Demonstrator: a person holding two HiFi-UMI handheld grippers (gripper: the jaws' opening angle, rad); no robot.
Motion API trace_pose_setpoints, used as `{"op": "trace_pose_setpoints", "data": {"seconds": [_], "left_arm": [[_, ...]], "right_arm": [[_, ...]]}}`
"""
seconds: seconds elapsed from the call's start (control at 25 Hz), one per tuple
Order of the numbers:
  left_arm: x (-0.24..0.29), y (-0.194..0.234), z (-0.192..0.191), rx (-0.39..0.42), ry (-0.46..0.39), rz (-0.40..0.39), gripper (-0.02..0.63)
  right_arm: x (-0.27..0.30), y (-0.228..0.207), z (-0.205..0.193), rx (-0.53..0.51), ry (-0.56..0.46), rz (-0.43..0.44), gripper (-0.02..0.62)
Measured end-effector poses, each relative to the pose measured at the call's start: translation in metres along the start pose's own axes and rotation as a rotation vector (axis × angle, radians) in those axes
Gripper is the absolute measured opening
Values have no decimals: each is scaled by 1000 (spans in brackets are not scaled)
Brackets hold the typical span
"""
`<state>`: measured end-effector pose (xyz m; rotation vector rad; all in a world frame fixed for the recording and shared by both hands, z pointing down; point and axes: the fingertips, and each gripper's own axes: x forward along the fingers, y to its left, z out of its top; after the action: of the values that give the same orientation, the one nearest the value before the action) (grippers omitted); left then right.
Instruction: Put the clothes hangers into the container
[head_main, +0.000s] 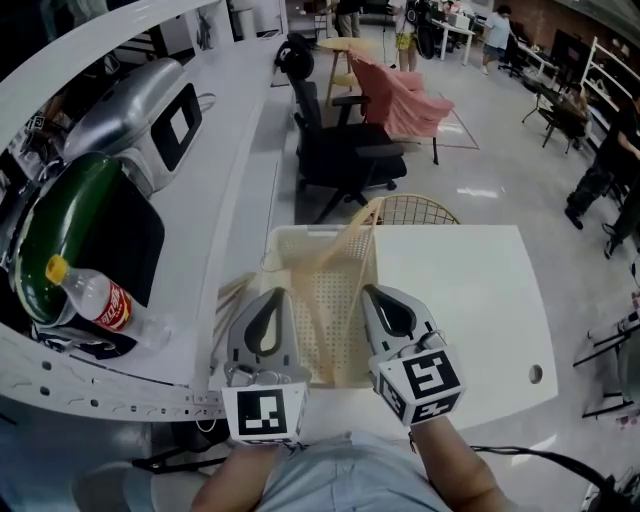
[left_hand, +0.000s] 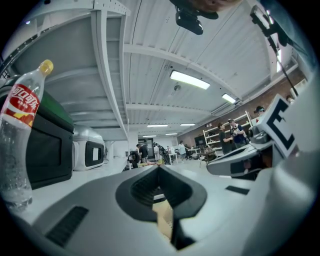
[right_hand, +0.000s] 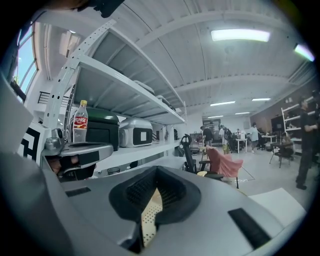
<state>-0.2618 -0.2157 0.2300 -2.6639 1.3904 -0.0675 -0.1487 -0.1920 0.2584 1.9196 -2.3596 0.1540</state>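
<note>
- Head view — your left gripper and right gripper hover over the container, fingers closed on nothing
- One hanger stands propped inside, top past the rim — bump it and it could tip out

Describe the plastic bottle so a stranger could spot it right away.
On the long white shelf at left, find the dark green box with a black front. The clear plastic bottle stands beside it; only it has a red label and yellow cap.

container, near corners hidden; bottle, clipped at edge
</note>
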Motion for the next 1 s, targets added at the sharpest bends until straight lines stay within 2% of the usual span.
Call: {"op": "trace_pose_setpoints", "data": {"seconds": [0.32,1.0], "left_arm": [[-1,-1,3,12,-4,15,12],[-8,-6,2,25,0,27,12]], "right_arm": [[-5,-8,7,-37,-28,-17,11],[-11,-7,3,1,-38,8,11]]}}
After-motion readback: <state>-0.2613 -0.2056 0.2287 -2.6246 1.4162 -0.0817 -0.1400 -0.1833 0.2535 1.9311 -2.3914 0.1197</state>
